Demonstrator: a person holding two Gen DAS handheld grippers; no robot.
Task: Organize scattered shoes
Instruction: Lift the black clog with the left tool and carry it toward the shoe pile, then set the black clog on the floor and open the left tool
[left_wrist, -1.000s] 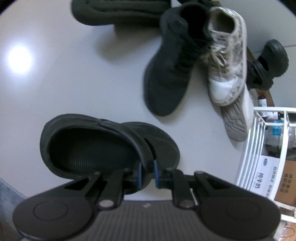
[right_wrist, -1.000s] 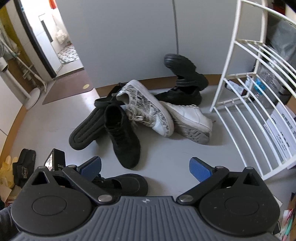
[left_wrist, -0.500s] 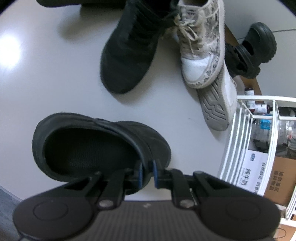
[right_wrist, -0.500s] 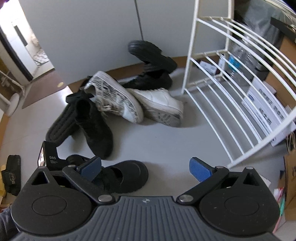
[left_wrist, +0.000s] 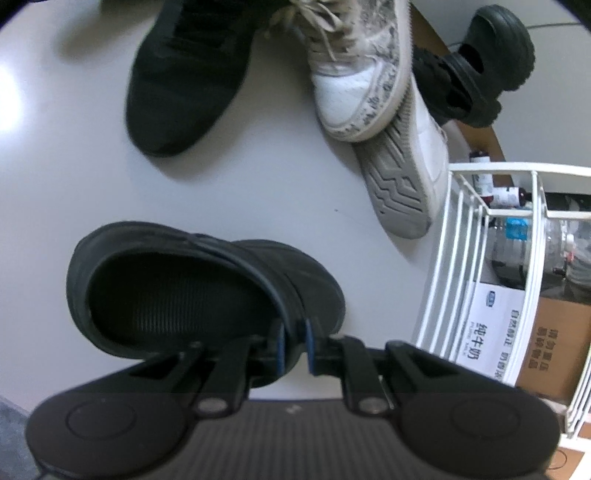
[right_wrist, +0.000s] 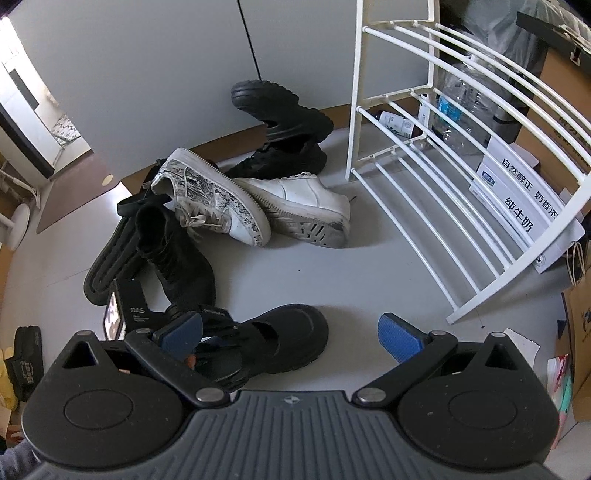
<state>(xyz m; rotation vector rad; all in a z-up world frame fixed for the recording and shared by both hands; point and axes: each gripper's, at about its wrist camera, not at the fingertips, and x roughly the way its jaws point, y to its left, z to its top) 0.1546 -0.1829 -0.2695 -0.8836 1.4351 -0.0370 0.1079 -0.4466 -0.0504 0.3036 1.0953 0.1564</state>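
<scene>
— Honestly, what worries you most?

— Size first: the white wire shoe rack (right_wrist: 436, 177), ahead and right of the right tongs (right_wrist: 290, 330). Its front rail juts out low, so a swung shoe could snag there. Its shelves look bare.

— And the pile?

— Ahead and left of those tongs, near the wall: black high-top (right_wrist: 177, 258), patterned sneaker (right_wrist: 214, 199), white sneaker (right_wrist: 306, 199) tipped sole-out, black chunky shoes (right_wrist: 284, 110) stacked. Knock one and they slide.

— What about the grip?

— Left tongs (left_wrist: 293, 345) are clenched on the black clog (left_wrist: 207, 291), pinching only its strap near the collar. That thin hold could twist loose. Right tongs gape wide, carrying nothing.

— Any room?

— Bare grey floor (right_wrist: 369, 280) between clog and rack.
</scene>
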